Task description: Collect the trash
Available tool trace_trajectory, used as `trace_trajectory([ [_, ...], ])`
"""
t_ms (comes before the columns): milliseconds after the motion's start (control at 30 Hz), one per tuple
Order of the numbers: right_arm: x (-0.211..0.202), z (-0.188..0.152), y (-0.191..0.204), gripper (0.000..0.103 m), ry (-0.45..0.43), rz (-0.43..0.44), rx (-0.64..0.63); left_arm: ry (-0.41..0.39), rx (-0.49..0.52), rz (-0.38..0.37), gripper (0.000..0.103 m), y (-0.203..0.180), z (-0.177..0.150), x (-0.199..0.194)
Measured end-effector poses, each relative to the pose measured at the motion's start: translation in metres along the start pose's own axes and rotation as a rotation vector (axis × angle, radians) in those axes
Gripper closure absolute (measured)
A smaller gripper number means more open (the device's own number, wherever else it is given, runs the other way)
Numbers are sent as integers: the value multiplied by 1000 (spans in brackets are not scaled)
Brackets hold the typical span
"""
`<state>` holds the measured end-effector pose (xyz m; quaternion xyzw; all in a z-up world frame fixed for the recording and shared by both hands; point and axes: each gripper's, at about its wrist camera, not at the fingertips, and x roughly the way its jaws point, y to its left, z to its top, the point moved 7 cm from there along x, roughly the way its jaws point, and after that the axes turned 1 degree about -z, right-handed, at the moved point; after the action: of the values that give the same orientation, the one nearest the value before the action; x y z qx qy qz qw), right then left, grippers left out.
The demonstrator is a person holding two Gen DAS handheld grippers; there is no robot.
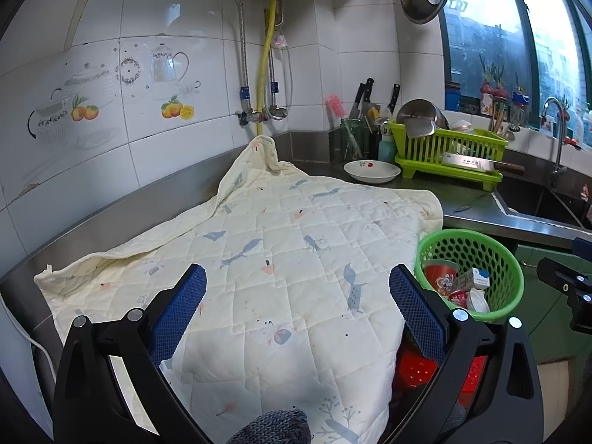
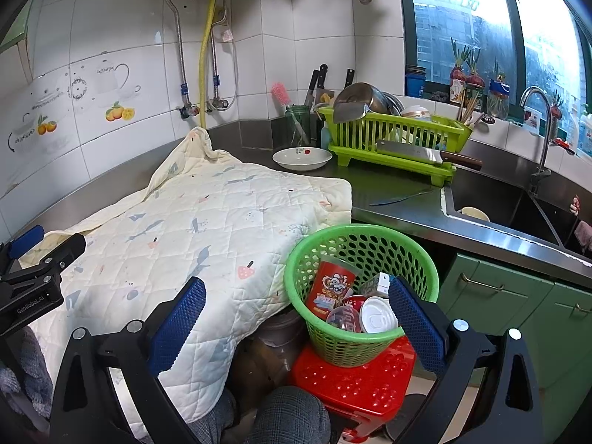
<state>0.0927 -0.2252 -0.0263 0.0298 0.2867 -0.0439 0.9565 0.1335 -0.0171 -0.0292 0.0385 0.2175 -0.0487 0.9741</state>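
Observation:
A green perforated basket (image 2: 370, 244) stands on a red plastic stool (image 2: 355, 381) beside the counter. It holds trash: a red printed cup (image 2: 331, 288), a white-topped can (image 2: 377, 320), a small white and blue carton (image 2: 379, 283) and a red can. The basket also shows in the left wrist view (image 1: 470, 248). My left gripper (image 1: 298, 296) is open and empty above a cream quilted cloth (image 1: 281, 244). My right gripper (image 2: 298, 307) is open and empty, its right finger over the basket's near rim.
The quilted cloth (image 2: 207, 222) covers the steel counter and hangs over its front edge. Behind stand a white dish (image 2: 301, 158), a green dish rack (image 2: 396, 137) with a cleaver (image 2: 425, 155), and a sink (image 2: 510, 211) with tap. A small knife (image 2: 401, 198) lies on the counter.

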Motion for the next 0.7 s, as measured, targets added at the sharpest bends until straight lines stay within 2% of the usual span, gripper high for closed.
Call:
trace_trajectory([
  [700,-1,-4,-6,7,1,-3,13,17,0,-9,5,-4,-4,5],
])
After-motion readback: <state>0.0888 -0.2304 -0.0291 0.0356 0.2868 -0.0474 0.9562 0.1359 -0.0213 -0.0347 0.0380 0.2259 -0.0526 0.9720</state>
